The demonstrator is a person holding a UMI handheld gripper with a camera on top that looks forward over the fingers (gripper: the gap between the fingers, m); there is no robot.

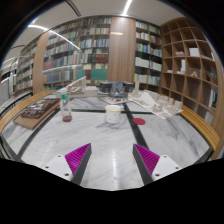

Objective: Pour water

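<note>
A small clear bottle with a red label (67, 110) stands on the white marble table (100, 140), far ahead and left of my fingers. A white cup (112, 114) stands near the middle of the table, far ahead. A small red thing (138, 122) lies on the table to the right of the cup. My gripper (112, 160) is open and empty, its magenta pads (78, 156) wide apart above the bare tabletop, well short of the bottle and cup.
A wooden tray with items (38, 108) sits at the table's left. White dishes (155, 101) lie at the far right. Bookshelves (90, 50) line the back and a wooden cubby shelf (190, 65) stands at the right. Dark strips cross the tabletop.
</note>
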